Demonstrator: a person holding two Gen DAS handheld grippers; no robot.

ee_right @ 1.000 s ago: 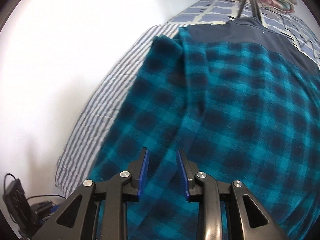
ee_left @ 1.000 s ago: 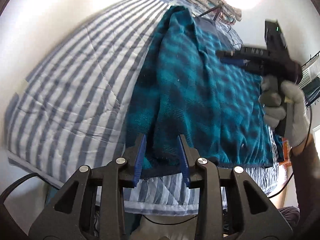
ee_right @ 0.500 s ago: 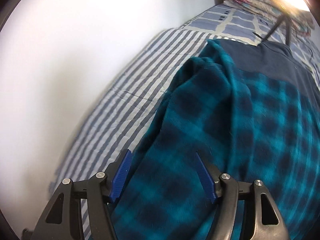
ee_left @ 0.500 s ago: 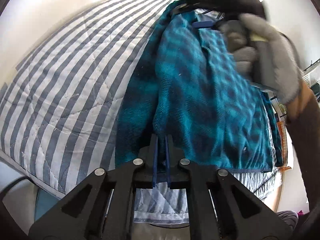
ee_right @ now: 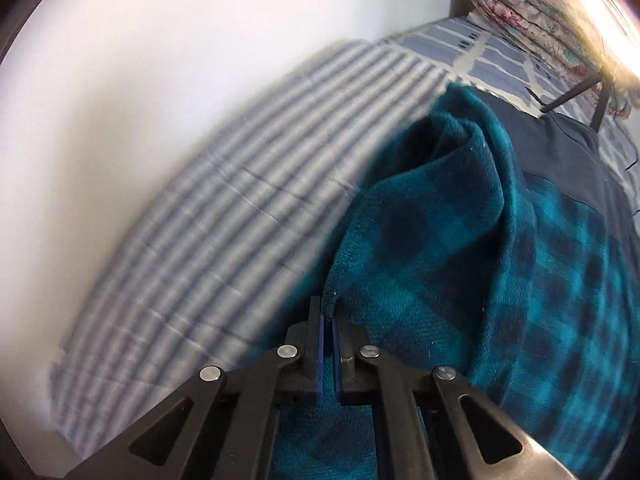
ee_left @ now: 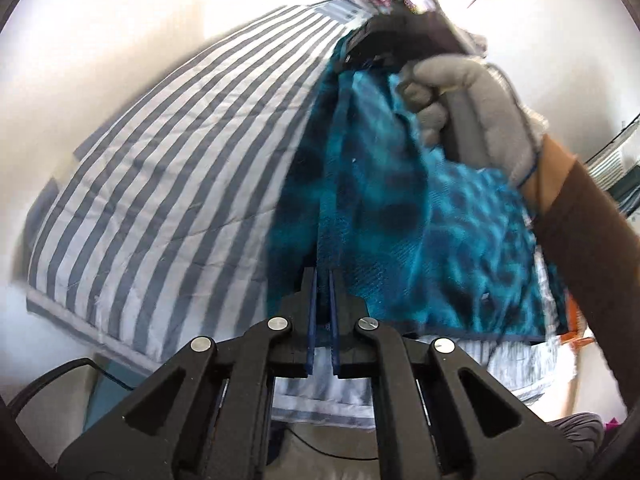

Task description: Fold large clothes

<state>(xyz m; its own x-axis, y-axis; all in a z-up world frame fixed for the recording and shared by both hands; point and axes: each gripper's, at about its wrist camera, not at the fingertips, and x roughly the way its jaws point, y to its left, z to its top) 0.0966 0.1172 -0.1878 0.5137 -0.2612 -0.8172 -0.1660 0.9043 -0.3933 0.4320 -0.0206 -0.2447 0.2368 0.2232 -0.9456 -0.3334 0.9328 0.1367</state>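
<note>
Fleece garment (ee_right: 460, 264), spread on the striped bed (ee_left: 168, 184), has now been seized along its left edge: jaws of both left gripper (ee_left: 322, 312) and right gripper (ee_right: 327, 344), open a second ago, are clamped on fabric, so the fold can be begun.

A grey-and-white striped quilt (ee_left: 168, 168) covered the bed, its stitched seams showing as faint lines across the stripes, and its bound edge hung over the near side of the mattress. Beyond it, toward the head of the bed, lay a blue sheet with a white grid pattern (ee_right: 484, 50). A rolled floral comforter (ee_right: 532, 20) sat at the far end against the wall, under a strong glare of light. Two dark metal legs (ee_right: 576, 94) slanted down onto the sheet in front of the roll. A plain white wall (ee_right: 160, 60) ran along the bed's far side. A black cable (ee_left: 44, 380) curved beside the bed's near corner.
</note>
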